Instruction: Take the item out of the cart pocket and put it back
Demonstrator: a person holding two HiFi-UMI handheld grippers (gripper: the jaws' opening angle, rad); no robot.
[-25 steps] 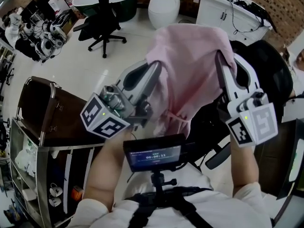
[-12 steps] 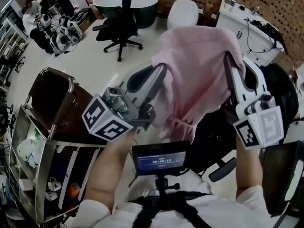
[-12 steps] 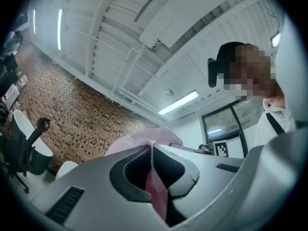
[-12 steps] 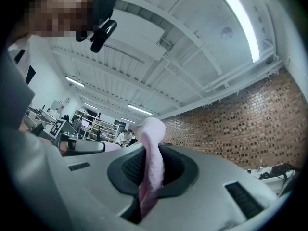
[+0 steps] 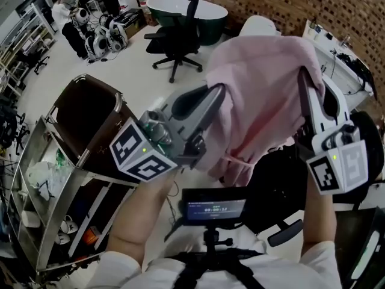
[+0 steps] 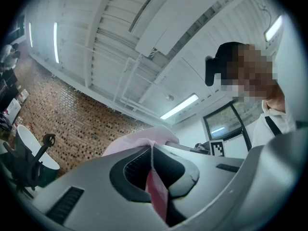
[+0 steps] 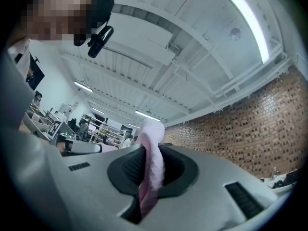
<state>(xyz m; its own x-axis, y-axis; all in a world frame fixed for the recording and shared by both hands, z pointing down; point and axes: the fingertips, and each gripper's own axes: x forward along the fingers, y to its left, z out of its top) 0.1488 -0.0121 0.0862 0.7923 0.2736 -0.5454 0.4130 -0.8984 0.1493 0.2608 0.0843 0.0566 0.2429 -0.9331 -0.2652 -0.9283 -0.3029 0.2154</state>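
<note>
Holding pink cloth (image 5: 264,101) up by its top edge, one pinch on each side, well above and to the right of the cart (image 5: 36,221). Judged reason for the two-point hold: keeps the cloth spread and hanging flat, clear of the cart frame, not bunched. Draped down between the two tools, with lower hem near the chest-mounted screen (image 5: 213,206). Fully out of the dark brown pocket (image 5: 84,122) at the cart's end. Judged to sit at the take-out half of the task, with the return to the pocket not yet done.

At left gripper (image 5: 218,95): closed right down, with a thin fold of pink fabric pinched flat between the pads and running out past the tips in the left gripper view. At right gripper (image 5: 302,77): almost together, clamped on a thicker rolled part of the same cloth, squeezed between the dark pads in the right gripper view. In contact with no other thing at either tool. Both angled upward and away from the body
</note>
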